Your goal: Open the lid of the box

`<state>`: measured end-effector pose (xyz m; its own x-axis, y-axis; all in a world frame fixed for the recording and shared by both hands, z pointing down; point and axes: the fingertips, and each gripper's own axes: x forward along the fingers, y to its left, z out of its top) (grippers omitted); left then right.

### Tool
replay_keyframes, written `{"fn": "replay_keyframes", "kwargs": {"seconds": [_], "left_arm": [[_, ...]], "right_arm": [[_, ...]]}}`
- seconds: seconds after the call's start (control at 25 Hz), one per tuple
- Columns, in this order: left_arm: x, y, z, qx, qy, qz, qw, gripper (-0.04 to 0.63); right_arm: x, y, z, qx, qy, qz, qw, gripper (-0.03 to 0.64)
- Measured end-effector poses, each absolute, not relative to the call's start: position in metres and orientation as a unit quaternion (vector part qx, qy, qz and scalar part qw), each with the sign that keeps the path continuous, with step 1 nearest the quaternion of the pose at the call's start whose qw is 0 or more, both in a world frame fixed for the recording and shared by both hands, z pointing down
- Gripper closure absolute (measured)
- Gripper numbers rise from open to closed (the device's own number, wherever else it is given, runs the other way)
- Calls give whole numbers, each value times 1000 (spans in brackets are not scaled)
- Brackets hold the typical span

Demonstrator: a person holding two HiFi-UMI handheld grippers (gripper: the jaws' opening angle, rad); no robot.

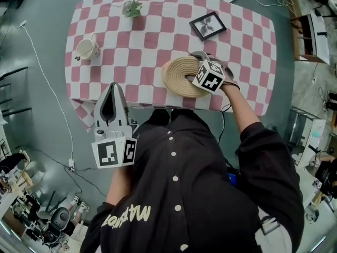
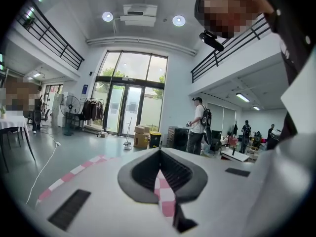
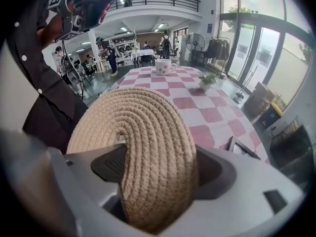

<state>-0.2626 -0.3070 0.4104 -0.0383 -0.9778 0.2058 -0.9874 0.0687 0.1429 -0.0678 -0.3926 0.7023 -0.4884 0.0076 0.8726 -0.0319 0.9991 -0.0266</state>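
Note:
A round woven rope lid [image 1: 180,78] lies on the checked tablecloth [image 1: 152,41] near the table's front edge. My right gripper [image 1: 195,66] reaches onto its right rim. In the right gripper view the lid [image 3: 143,142] fills the gap between the two jaws, tilted, touching both pads, so my right gripper [image 3: 163,171] is shut on it. The box beneath the lid is hidden. My left gripper [image 1: 114,89] hovers off the table's front left corner, jaws shut and holding nothing; in its own view my left gripper [image 2: 160,156] points out into the hall.
A white mug [image 1: 86,49] stands at the table's left, a small potted plant [image 1: 132,8] at the back, and a black picture frame [image 1: 207,25] lies at the back right. A white cable [image 1: 50,88] runs over the floor on the left. The person's body crowds the table's front edge.

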Motion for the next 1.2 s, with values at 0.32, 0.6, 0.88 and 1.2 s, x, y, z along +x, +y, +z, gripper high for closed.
{"fn": "replay_keyframes", "kwargs": {"seconds": [0.32, 0.6, 0.88, 1.2], "left_arm": [[-256, -313, 397, 699, -706, 9, 110, 584], [-247, -323, 391, 720, -687, 3, 101, 584], [-235, -335, 384, 739, -667, -8, 91, 584], [-228, -347, 375, 752, -654, -21, 79, 584]], "right_arm": [[-65, -402, 675, 42, -874, 15, 484, 230], [-56, -412, 648, 95, -886, 17, 453, 230], [-40, -427, 607, 172, -906, 50, 383, 230], [-10, -456, 542, 291, -915, 104, 261, 230]]}}
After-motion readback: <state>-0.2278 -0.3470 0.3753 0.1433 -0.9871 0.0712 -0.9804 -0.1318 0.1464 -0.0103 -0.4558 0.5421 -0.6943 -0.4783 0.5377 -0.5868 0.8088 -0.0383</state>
